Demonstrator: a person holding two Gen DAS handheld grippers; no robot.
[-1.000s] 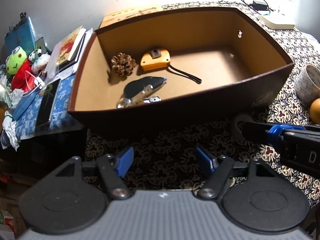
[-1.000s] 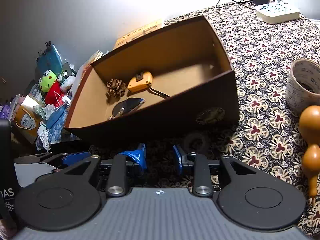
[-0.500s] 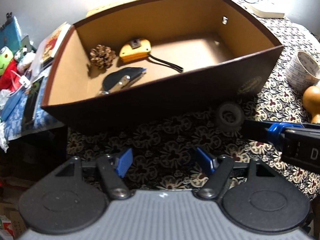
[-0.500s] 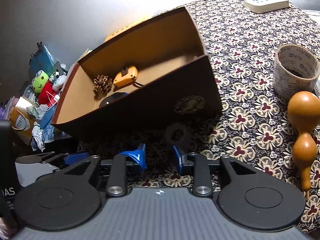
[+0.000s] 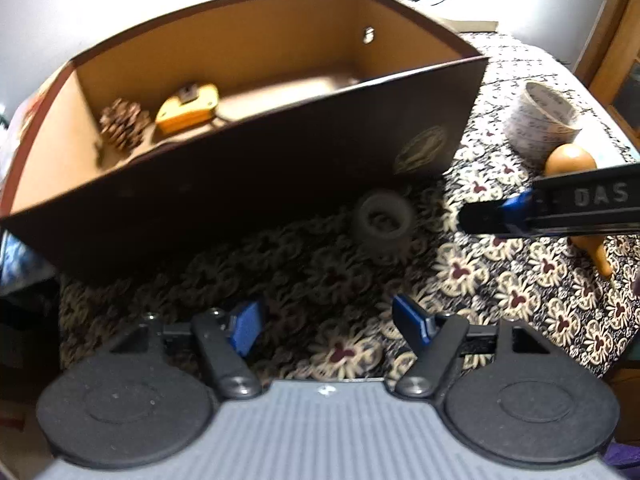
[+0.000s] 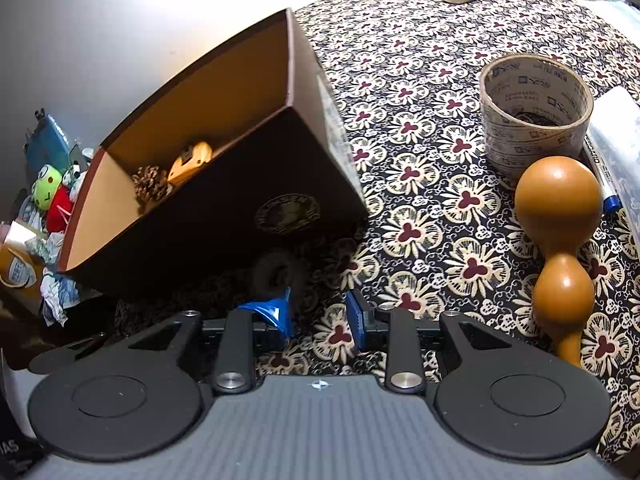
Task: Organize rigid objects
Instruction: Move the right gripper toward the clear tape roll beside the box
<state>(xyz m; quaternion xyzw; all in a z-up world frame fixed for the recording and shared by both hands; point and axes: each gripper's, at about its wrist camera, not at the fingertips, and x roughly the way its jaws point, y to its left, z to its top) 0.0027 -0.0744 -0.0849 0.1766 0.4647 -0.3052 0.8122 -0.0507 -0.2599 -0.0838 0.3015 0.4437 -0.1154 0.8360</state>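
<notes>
Left-wrist view first: the left gripper hovers with blue-padded jaws spread wide and empty, aimed at a small dark grey wheel-shaped roller lying on the flower-patterned tablecloth just in front of the tall dark brown cardboard box. Inside the box, toward its left end, rest a brown pine cone and a yellow tape measure. The right gripper's black finger reaches in from the right, near the roller but apart from it. This view is blurred.

Right-wrist view: the right gripper has its jaws parted, holding nothing, with the roller just beyond its left pad, still in front of the box. Well right of the box stand a printed roll of packing tape and a glossy orange wooden gourd.

Judging the step as picking up the roller, the right gripper should shift left to centre it, then close across its round sides squarely, since it may roll away.

Only the left view shows the box's empty right half; only the right view shows a blue-capped marker pen beside the tape.
</notes>
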